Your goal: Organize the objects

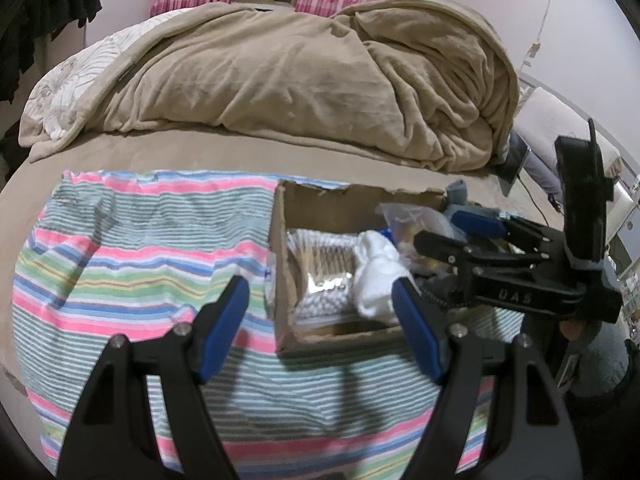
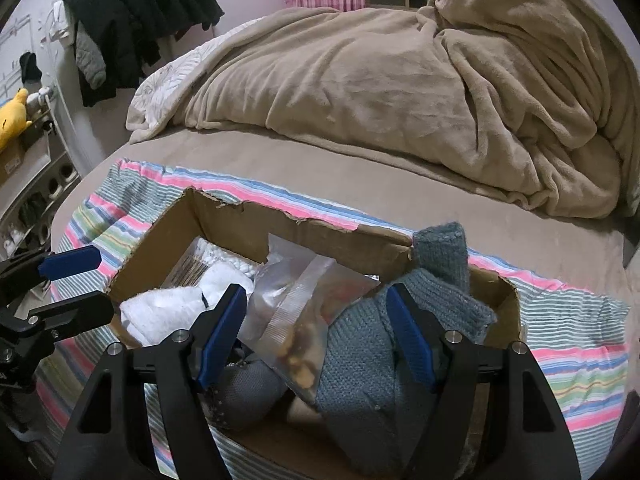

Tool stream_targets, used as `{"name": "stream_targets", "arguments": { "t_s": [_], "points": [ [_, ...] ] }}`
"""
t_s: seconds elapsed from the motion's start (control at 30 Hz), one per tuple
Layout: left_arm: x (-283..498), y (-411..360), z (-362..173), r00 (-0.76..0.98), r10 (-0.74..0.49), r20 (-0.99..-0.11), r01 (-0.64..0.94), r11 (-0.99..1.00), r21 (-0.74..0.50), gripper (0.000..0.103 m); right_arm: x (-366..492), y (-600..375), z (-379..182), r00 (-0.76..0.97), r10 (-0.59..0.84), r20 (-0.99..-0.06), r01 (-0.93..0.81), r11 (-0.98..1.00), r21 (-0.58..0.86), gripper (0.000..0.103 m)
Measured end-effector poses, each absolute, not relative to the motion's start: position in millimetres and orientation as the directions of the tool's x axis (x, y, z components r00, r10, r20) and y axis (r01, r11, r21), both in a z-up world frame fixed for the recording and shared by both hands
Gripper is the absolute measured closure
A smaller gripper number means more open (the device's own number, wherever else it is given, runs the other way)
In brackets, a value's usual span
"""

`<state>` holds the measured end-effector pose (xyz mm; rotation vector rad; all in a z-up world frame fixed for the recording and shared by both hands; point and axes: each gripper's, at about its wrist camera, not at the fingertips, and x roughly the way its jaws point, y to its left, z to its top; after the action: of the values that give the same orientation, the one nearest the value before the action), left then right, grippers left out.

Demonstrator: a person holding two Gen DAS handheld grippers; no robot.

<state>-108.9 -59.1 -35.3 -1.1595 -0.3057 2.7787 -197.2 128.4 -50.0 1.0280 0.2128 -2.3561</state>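
Claws first: we see the right claw (image 2: 316, 334) spread wide and empty over a torn cardboard box (image 2: 304, 230), tilted down into it, its blue pads either side of a clear zip bag (image 2: 294, 312) of brownish pieces but not touching it. We judge this is a reach lined up to pick the bag, since the bag lies on top of the heap and stands free enough to pinch. Just right of the bag lies a blue-grey knit (image 2: 376, 356), one end draped over the box's far wall; left of it sits a white cloth (image 2: 168, 312), and a grey sock (image 2: 248, 396) shows below. Our left claw (image 1: 320, 328) is also spread and empty, held low at the box's near left corner, apart from everything, seemingly waiting. From its view we see a packet of white beads (image 1: 324, 280) deep in the box beside the white cloth. The box rests on a striped towel (image 1: 132, 248) laid over the bed (image 1: 168, 152), likely to mark a clean sorting area; the towel's left half lies bare. A tan blanket (image 1: 300, 72) is heaped behind, well apart.
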Motion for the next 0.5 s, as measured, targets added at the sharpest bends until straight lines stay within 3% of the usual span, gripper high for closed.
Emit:
{"name": "stream_targets", "arguments": {
  "t_s": [0.5],
  "points": [
    [-81.0,-53.0,-16.3,-0.717,0.170,-0.676,-0.027,-0.976,-0.217,0.028,-162.3,144.3,-22.5,-0.572,-0.431,-0.698,0.525,-0.846,0.091,0.022]
  ]
}}
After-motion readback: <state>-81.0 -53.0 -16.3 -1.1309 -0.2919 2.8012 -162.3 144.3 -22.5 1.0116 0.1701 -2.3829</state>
